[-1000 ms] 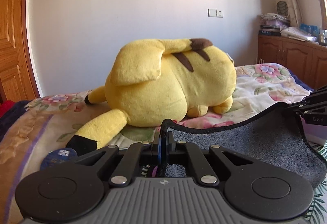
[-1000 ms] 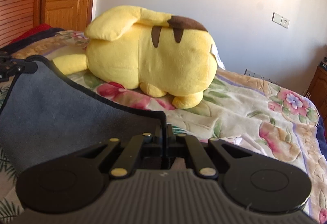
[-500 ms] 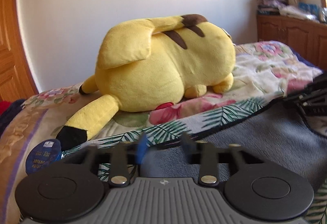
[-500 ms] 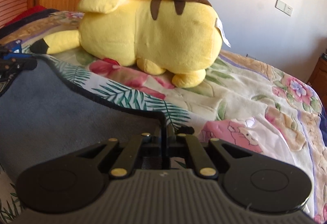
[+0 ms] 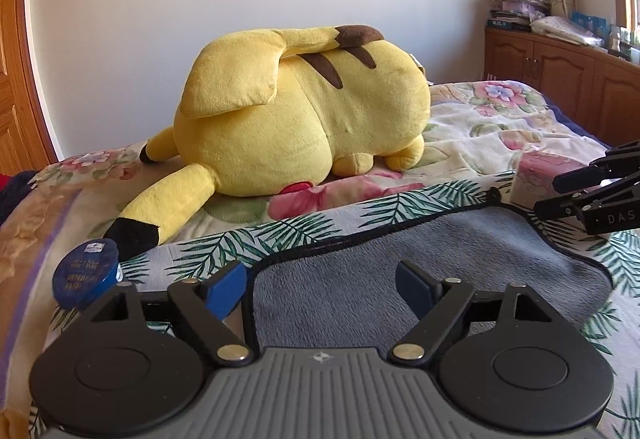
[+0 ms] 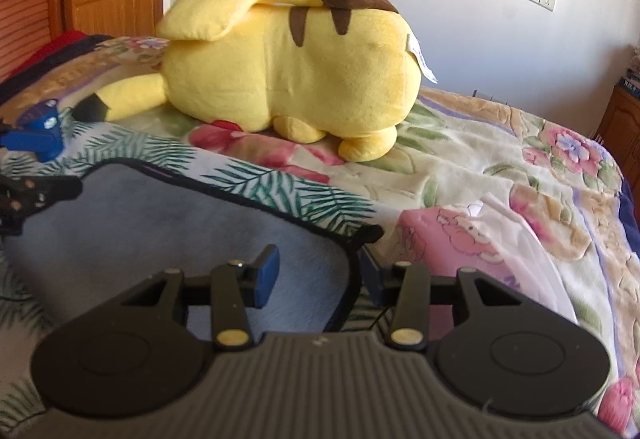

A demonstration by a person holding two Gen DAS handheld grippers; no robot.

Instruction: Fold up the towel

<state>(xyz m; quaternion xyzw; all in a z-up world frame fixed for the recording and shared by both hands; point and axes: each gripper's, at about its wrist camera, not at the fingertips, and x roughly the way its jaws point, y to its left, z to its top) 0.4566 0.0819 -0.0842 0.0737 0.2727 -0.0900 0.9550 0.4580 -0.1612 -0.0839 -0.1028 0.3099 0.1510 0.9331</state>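
Both hand-held grippers now spread, left (image 5: 320,285), right (image 6: 318,273), towel (image 5: 400,271) released flat

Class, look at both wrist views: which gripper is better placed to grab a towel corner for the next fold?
Probably the right gripper: its open jaws straddle the towel corner. The left gripper, also open, sits over the towel's edge beside a blue tin.

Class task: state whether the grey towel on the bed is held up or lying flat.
Lying flat. The grey towel rests on the palm-leaf cloth, and both the left tool and right tool are open, gripping nothing.
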